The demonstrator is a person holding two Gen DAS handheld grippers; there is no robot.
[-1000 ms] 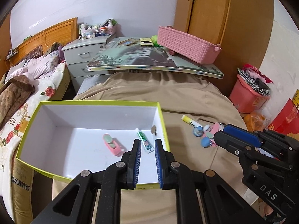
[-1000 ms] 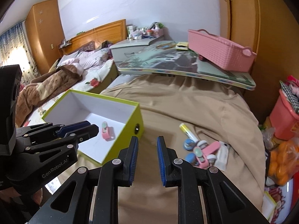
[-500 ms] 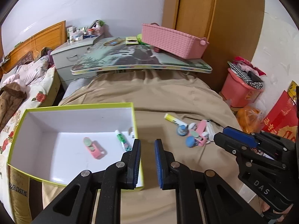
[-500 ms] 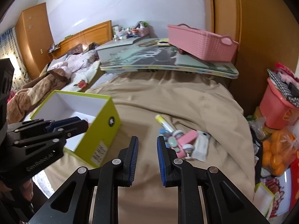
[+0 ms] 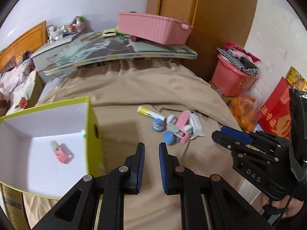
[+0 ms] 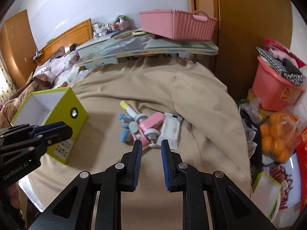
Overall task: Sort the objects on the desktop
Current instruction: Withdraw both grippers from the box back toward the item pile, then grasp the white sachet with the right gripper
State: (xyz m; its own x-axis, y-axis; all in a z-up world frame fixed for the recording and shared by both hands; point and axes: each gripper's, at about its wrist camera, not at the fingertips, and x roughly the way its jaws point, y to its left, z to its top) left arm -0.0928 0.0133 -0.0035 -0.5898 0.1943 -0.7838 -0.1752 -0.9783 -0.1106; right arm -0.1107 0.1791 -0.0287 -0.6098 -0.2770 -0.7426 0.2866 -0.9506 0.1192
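Note:
A heap of small items lies on the tan bedspread: a yellow-capped stick [image 5: 149, 114], a pink clip-like piece [image 5: 181, 122], blue round caps [image 5: 158, 125] and a white sachet [image 5: 196, 123]. Left of the heap stands a lime-green box [image 5: 92, 118] with a white inside, holding a small pink item [image 5: 61, 151]. My left gripper [image 5: 151, 145] hovers open and empty beside the box's right wall, short of the heap. My right gripper [image 6: 151, 142] is open and empty, its tips just in front of the pink piece [image 6: 151, 124] and the sachet [image 6: 170, 130]. The box [image 6: 63, 111] sits to its left.
A pink woven basket [image 5: 153, 28] rests on a printed board [image 5: 119, 51] spanning the bed's far end. Off the bed's right edge are a pink bucket [image 5: 232, 78], a bag of oranges [image 6: 278, 134] and a red box [image 5: 276, 113]. A wardrobe stands behind.
Both grippers have swung right, away from the box and toward the heap. The right gripper has come close to the heap. Both stay empty.

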